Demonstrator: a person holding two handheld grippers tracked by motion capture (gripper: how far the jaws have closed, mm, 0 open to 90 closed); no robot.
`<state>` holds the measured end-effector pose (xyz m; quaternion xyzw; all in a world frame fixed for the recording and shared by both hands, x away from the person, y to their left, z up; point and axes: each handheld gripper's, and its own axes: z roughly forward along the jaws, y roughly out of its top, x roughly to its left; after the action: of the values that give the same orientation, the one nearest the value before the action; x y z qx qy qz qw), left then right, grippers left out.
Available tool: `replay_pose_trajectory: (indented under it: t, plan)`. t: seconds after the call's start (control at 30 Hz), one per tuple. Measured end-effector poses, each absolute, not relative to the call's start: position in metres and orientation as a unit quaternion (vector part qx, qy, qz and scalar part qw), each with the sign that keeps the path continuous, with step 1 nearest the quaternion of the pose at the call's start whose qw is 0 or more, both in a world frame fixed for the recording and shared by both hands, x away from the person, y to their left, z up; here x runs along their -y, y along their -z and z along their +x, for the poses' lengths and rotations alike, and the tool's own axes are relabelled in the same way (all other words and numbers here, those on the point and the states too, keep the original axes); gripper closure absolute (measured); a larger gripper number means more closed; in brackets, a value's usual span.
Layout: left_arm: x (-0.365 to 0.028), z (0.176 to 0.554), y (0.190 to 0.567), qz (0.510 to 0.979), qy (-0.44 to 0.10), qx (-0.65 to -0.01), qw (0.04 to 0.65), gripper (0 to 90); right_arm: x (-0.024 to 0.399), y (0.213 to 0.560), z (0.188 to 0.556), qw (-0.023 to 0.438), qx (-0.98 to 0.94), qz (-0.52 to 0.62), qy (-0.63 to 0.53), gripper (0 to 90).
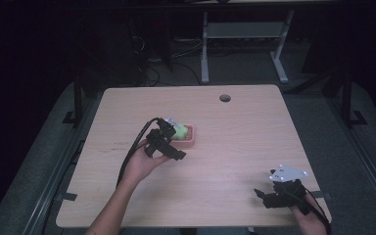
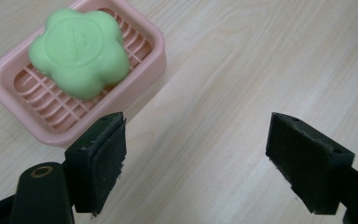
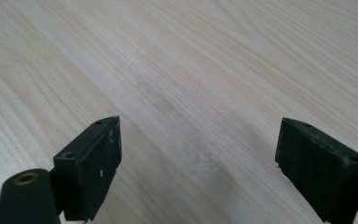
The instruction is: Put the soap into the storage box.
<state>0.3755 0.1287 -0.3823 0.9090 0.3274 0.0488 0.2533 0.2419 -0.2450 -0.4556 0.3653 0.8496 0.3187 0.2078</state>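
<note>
**Two open claws, one soap sitting in its dish**

Largest first: the tabletop (image 1: 235,161), pale wood, carries a single pink soap dish (image 2: 135,79) a little left of its middle. The dish is a shallow, round-cornered tray with a slatted floor, and a green flower-shaped soap (image 2: 79,51) lies in it, flat on the slats and towards one end, leaving the other end bare.

The left claw (image 2: 196,158) hovers just beside the dish with its jaws wide apart and gripping nothing; in the left gripper view one black pad sits close to the dish's near rim while the other stands over bare wood. The right claw (image 1: 269,193) rests well apart near the front right corner, likewise spread and empty, bare wood between its pads.

Risk, as I judge it: the left claw is aligned with the dish's edge, not the soap. Closing here would catch the rim or nudge the light tray sideways. Soap is also slippery and rounded at the lobes, so an off-centre pinch could squirt it out onto the wood. Coming down centred over the soap seems safer.
</note>
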Motion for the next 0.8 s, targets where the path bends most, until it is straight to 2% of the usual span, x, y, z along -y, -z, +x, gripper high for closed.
replay_pose_trajectory:
  t: [0.8]
  plan:
    - [-0.151,0.34,0.389,0.91,-0.061,-0.32,0.255,19.9,0.246,0.457,0.243,0.207,-0.848,0.371,-0.318,13.9]
